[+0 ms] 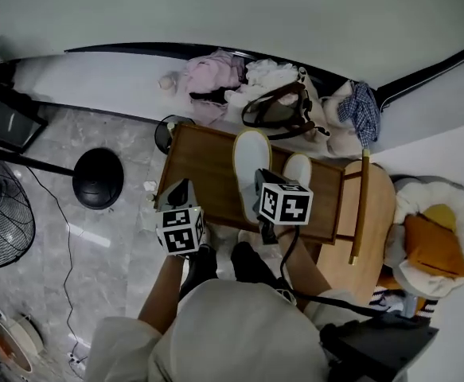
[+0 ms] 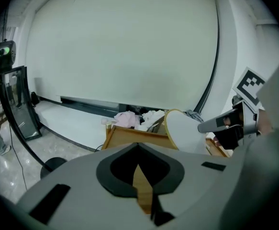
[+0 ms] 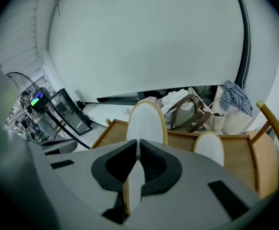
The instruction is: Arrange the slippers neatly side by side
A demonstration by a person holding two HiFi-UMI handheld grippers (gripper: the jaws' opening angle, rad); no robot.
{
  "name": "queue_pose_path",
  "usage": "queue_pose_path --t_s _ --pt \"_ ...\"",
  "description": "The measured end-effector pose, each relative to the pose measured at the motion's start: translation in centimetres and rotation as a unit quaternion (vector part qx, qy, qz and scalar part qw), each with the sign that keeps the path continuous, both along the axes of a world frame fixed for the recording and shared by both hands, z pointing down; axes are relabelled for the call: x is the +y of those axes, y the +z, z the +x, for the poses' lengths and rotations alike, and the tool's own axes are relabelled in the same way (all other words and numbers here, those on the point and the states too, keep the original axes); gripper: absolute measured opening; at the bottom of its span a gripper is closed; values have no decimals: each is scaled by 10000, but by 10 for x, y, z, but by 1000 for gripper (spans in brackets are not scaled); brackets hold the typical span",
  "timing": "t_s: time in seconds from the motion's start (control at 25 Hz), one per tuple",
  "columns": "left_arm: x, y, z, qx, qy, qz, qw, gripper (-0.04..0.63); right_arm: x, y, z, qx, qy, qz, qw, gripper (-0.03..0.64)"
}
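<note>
Slippers first: your right gripper [image 3: 138, 146] is clenched on the near end of one white slipper [image 3: 146, 121] with a yellow rim. Its pale sole runs away from the jaws over the wooden table [image 1: 200, 165]. In the left gripper view that slipper is tilted up on edge, with its sole turned toward the camera. The second slipper [image 3: 209, 148] lies on the table just to the right of the held one, toes pointing the same way. In the head view there is a narrow gap between the two.

Your left gripper [image 2: 138, 148] has its jaws pressed together at the tips with nothing between them; only table wood shows through the slot below. It hangs at the near left corner of the table, well apart from both slippers.

Past the far edge of the table, a pile of clothes [image 1: 216, 74] and a bag with brown handles [image 1: 283, 106] lie against the wall. A checked cloth [image 1: 360, 106] lies to their right. A fan [image 1: 1, 217] stands on the floor at your far left.
</note>
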State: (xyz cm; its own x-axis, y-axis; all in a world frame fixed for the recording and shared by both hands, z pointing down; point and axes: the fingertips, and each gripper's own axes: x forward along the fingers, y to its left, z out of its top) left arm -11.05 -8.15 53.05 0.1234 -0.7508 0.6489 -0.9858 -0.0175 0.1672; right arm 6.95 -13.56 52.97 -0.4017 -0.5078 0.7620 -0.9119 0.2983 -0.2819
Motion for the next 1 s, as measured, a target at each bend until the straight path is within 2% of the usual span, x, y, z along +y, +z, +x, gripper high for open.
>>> queue_pose_path --t_s 0.48,1.0 --pt "-10 1 50 -45 716 1 9974 3 15 0 50 -183 773 -60 9968 44" --pt "-12 14 62 -149 915 -207 9955 3 17 15 61 -363 984 -280 9941 44"
